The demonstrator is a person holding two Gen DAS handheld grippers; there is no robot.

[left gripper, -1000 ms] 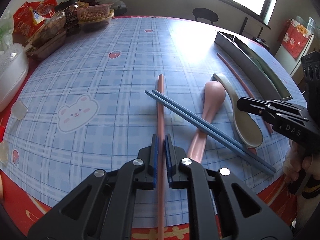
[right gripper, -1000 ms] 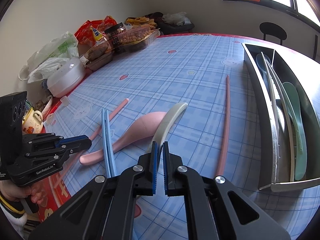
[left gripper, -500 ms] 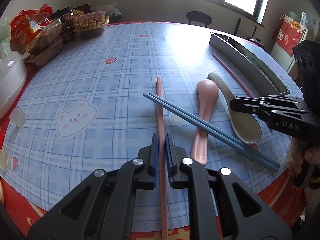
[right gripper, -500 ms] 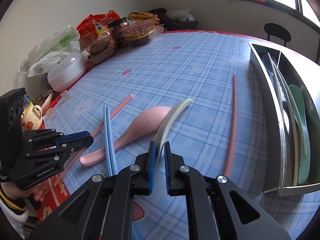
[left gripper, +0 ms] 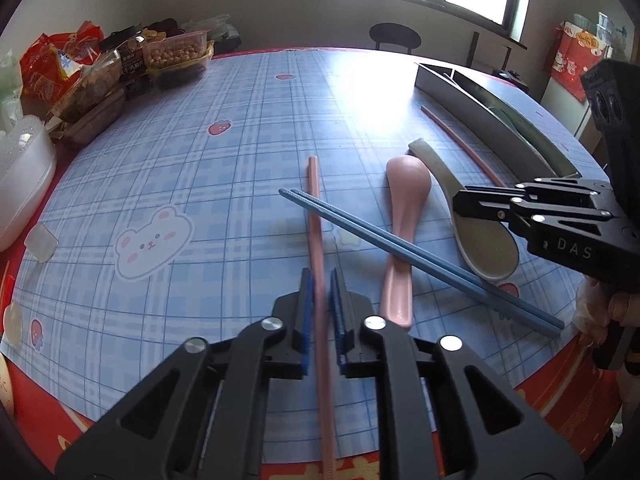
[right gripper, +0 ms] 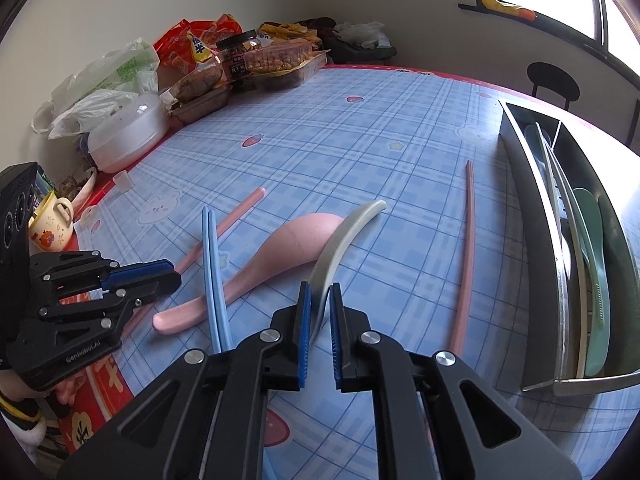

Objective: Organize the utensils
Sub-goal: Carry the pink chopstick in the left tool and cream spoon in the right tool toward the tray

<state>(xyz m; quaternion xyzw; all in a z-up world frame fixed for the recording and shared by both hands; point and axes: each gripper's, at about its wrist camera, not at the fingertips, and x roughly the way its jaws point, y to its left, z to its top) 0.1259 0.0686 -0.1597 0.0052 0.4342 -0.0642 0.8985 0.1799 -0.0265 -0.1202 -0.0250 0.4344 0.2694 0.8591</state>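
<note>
My left gripper [left gripper: 321, 280] straddles a pink chopstick [left gripper: 315, 208] lying on the table; the jaws stand slightly apart from it. My right gripper [right gripper: 319, 294] straddles the beige spoon [right gripper: 340, 236], jaws a little apart, the bowl hidden below them. In the left wrist view that spoon [left gripper: 476, 220] lies beside a pink spoon [left gripper: 406, 200]. A pair of blue chopsticks [left gripper: 420, 258] lies across the pink spoon. A second pink chopstick [right gripper: 466, 248] lies next to the metal utensil tray [right gripper: 532, 208], which holds a green spoon [right gripper: 592, 240].
Snack bags and food boxes [right gripper: 240, 64] crowd the far left of the table. A white lidded container [right gripper: 128, 132] and a mug [right gripper: 52, 220] stand at the left edge. A stool [left gripper: 394, 36] stands beyond the table.
Both grippers have opened slightly around the chopstick and the spoon they were shut on. Both cameras have risen a little.
</note>
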